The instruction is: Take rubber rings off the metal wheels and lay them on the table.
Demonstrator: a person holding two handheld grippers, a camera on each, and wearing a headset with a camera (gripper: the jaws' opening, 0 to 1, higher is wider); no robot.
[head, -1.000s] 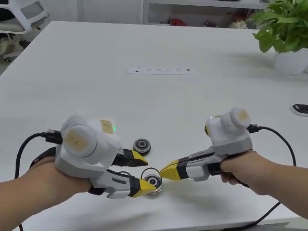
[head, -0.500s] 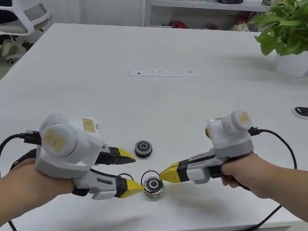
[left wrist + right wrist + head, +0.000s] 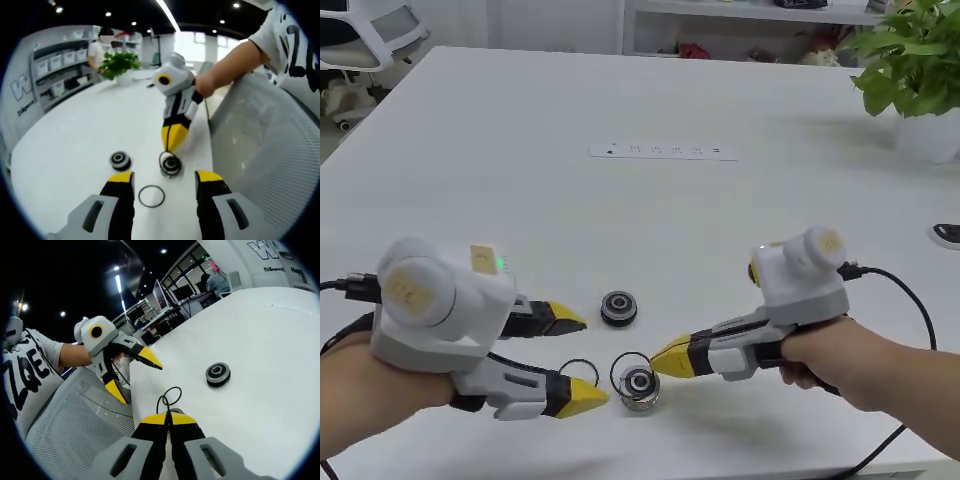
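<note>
At 6 o'clock on the table [image 3: 660, 220], your left gripper [image 3: 596, 359] is wide around a loose ring [image 3: 151, 196]. Your right gripper [image 3: 660, 360] pinches a ring [image 3: 169, 396] at the wheel [image 3: 638, 385]; a second wheel [image 3: 618, 307] sits at 11 o'clock.

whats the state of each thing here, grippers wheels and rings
left gripper: open, holding nothing
loose ring: off, flat on table
far wheel: on table, rubber still on
near wheel: on table, second ring half off
second ring: pinched by right gripper
right gripper: shut on second ring
</note>
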